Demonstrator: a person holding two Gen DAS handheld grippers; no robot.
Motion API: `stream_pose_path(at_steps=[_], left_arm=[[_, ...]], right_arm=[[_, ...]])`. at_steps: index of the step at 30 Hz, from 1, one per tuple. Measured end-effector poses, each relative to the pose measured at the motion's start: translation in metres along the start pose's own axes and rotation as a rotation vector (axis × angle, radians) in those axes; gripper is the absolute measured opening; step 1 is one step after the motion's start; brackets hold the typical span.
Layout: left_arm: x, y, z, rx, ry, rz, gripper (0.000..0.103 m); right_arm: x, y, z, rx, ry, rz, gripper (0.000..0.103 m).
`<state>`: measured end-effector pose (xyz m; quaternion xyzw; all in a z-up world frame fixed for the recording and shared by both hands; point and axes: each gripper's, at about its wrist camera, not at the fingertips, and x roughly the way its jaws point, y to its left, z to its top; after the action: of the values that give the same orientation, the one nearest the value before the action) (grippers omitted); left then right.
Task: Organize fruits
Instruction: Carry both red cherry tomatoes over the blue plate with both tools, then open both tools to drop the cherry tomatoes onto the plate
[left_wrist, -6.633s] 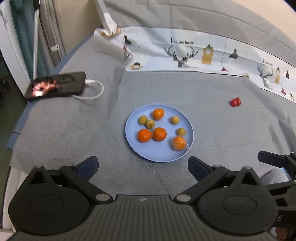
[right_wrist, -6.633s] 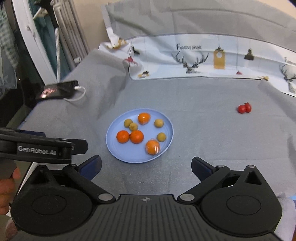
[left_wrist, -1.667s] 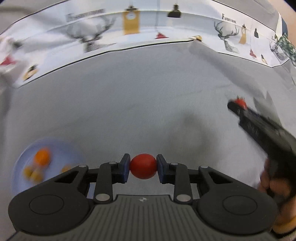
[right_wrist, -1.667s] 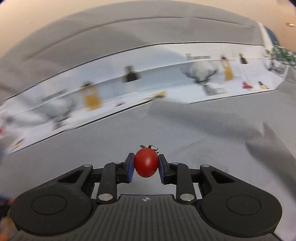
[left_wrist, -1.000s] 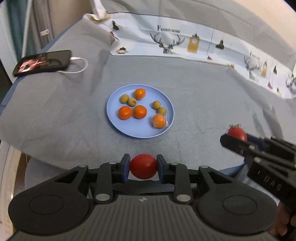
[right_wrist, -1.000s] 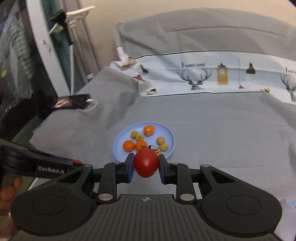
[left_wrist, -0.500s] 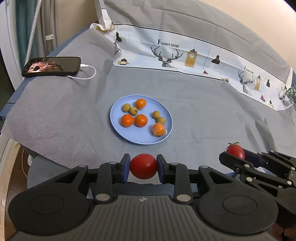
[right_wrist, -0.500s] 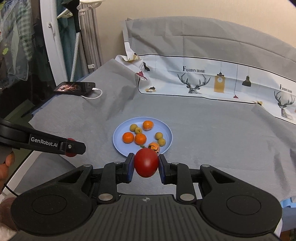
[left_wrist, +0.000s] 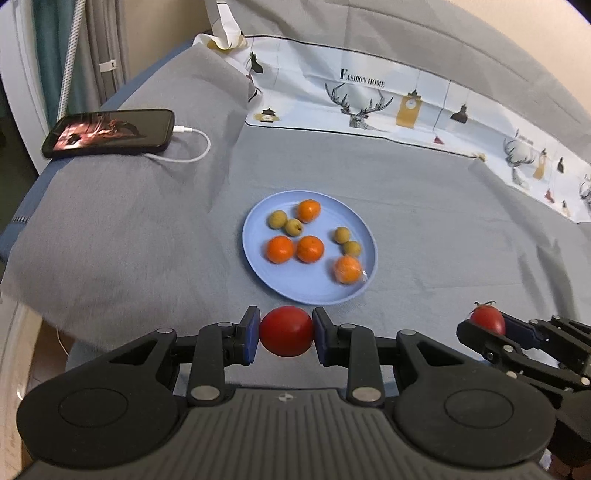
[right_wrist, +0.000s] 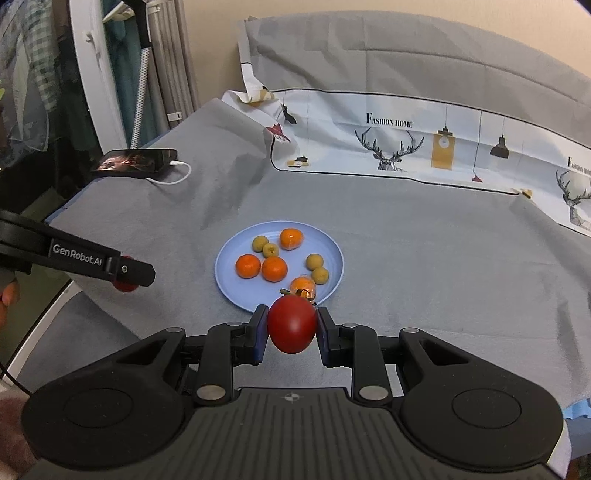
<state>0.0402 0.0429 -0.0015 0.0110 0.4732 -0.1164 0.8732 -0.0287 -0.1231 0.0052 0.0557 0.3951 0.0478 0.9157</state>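
I see a glossy red tomato (left_wrist: 286, 335) between the blue pads (left_wrist: 252, 336) of my black left claw (left_wrist: 286, 336), and a second red tomato (right_wrist: 291, 324) with a brownish-green stem between the blue pads (right_wrist: 260, 331) of my black right claw (right_wrist: 291, 329). The light blue plate (left_wrist: 295, 288) carries four bright orange fruits (left_wrist: 279, 249) and four dull olive-yellow fruits (left_wrist: 277, 219). Grey cloth (left_wrist: 424, 206) covers the desk, with a white banner (right_wrist: 424, 147) printed with black deer heads, mustard-yellow clocks, black lamps and black lettering; black phone (left_wrist: 110, 132), reddish screen, white cable (left_wrist: 188, 155).
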Motion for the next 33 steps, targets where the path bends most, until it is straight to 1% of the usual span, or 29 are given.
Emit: stream_pose_path(at_steps=[2, 6, 9, 17, 21, 24, 25, 26, 27, 28, 29, 30, 31, 32, 33], left_arm=[[0.014, -0.001, 0.009, 0.01, 0.014, 0.006, 0.033], [0.046, -0.003, 0.024, 0.01, 0.062, -0.009, 0.033], [0.07, -0.007, 0.034, 0.031, 0.093, -0.012, 0.033], [0.138, -0.013, 0.054, 0.081, 0.164, -0.006, 0.033], [0.165, -0.014, 0.062, 0.099, 0.182, 0.017, 0.033], [0.175, -0.011, 0.067, 0.107, 0.177, 0.032, 0.034], [0.176, -0.01, 0.07, 0.108, 0.165, 0.04, 0.037], [0.176, -0.01, 0.073, 0.11, 0.155, 0.045, 0.057], [0.175, -0.009, 0.075, 0.109, 0.146, 0.051, 0.082], [0.172, -0.008, 0.077, 0.1, 0.13, 0.084, 0.088], [0.17, -0.006, 0.078, 0.096, 0.115, 0.113, 0.096], [0.166, -0.003, 0.078, 0.097, 0.114, 0.109, 0.103], [0.162, -0.002, 0.078, 0.096, 0.119, 0.094, 0.103], [0.156, 0.001, 0.076, 0.086, 0.123, 0.085, 0.103], [0.15, 0.002, 0.074, 0.076, 0.123, 0.085, 0.103]], right_arm=[[0.012, -0.001, 0.005, 0.003, 0.007, 0.004, 0.028], [0.042, -0.005, 0.015, 0.008, 0.03, 0.014, 0.028], [0.066, -0.007, 0.022, 0.009, 0.045, 0.019, 0.028], [0.135, -0.024, 0.035, -0.007, 0.091, 0.002, 0.028], [0.163, -0.033, 0.041, 0.005, 0.115, 0.009, 0.028], [0.177, -0.036, 0.044, 0.003, 0.119, 0.027, 0.028], [0.181, -0.037, 0.046, 0.006, 0.12, 0.041, 0.029], [0.185, -0.038, 0.048, 0.014, 0.119, 0.051, 0.029], [0.186, -0.039, 0.05, 0.026, 0.115, 0.052, 0.033], [0.186, -0.042, 0.051, 0.045, 0.108, 0.043, 0.041], [0.185, -0.045, 0.053, 0.062, 0.103, 0.031, 0.045], [0.182, -0.048, 0.053, 0.07, 0.108, 0.014, 0.055], [0.178, -0.05, 0.053, 0.07, 0.112, -0.007, 0.063], [0.172, -0.051, 0.051, 0.066, 0.11, -0.026, 0.066], [0.164, -0.052, 0.048, 0.065, 0.107, -0.039, 0.073]])
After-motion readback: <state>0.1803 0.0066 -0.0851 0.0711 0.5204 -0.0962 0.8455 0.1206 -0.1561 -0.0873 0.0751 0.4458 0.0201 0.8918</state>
